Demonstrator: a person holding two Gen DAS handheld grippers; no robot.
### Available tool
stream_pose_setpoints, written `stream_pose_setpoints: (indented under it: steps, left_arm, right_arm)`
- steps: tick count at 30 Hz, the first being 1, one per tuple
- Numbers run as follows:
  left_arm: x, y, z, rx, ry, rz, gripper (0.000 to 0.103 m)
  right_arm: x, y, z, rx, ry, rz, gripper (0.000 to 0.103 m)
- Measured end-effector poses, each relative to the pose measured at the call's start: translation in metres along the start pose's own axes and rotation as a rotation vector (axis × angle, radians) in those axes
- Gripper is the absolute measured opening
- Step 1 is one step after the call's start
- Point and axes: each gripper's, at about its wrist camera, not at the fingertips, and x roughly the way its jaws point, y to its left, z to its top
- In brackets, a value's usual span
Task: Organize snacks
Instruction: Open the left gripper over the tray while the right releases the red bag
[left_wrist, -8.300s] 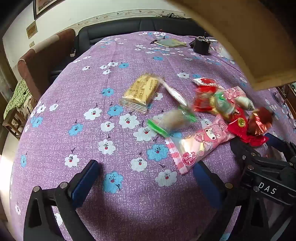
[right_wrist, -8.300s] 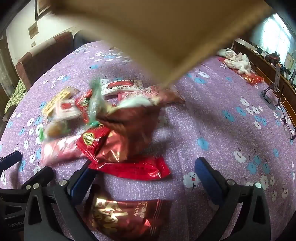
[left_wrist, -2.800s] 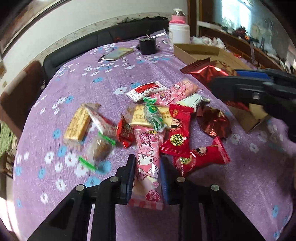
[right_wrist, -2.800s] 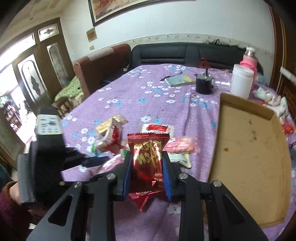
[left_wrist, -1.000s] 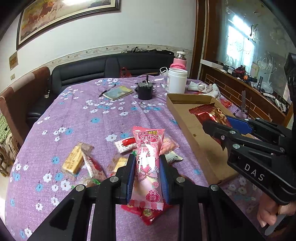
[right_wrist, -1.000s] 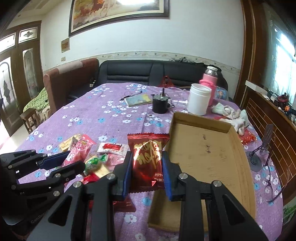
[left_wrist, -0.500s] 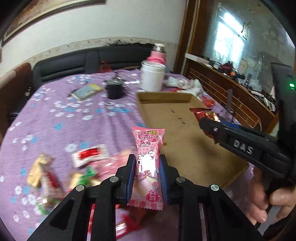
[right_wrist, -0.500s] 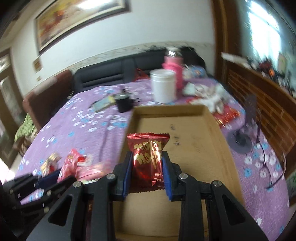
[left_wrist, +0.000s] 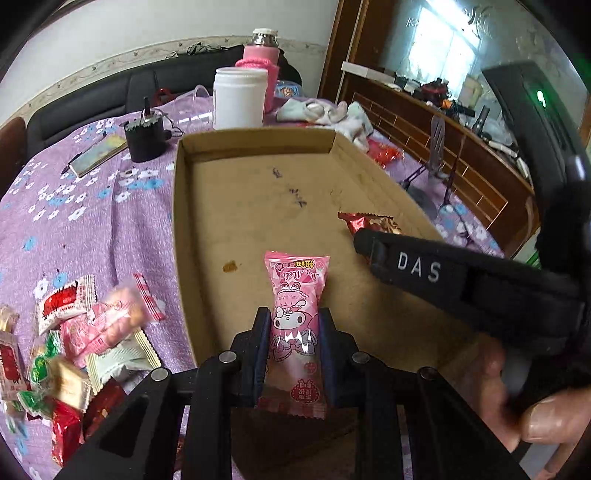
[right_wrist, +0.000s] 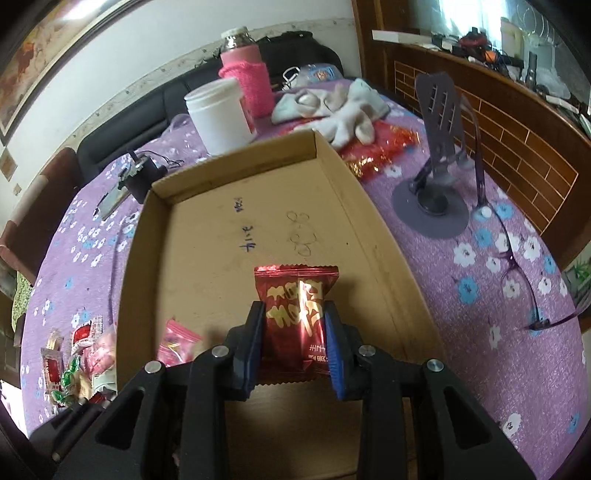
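The left gripper pinches a pink cartoon-printed snack packet between its blue pads, over the near part of a shallow cardboard tray. The packet's long axis runs along the fingers: its crimped top end points forward, away from the camera and toward the far wall of the tray, and its other crimped end sticks out back behind the pads.

The right gripper is clamped on a red foil snack packet with gold lettering, also above the tray floor. This packet likewise lies lengthwise between the fingers, its serrated top edge pointing to the tray's far end. In the left wrist view the right gripper reaches in from the right, above the tray's right side, with a person's hand on its handle.

The tray sits on a purple flowered tablecloth. To its left lies a loose pile of snacks, on the cloth, outside the tray. Beyond the tray's far wall stand a white plastic jar and a bottle in a pink knitted sleeve.
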Motion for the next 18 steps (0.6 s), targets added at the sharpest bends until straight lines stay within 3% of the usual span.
stream_pose_setpoints:
  steps: [6,13,18]
  left_arm:
    - [0.002,0.0,-0.003,0.011,0.009,0.011,0.026]
    - [-0.017,0.0,-0.006,0.032,-0.032,0.01,0.05]
    - [-0.037,0.009,-0.009,0.008,-0.062,-0.009,0.053]
  right_arm:
    - [0.002,0.003,0.0,0.011,0.011,0.002,0.031]
    - [-0.009,0.002,0.001,0.017,-0.038,0.005,0.032]
    - [-0.023,0.006,0.002,0.011,-0.111,0.016,0.034]
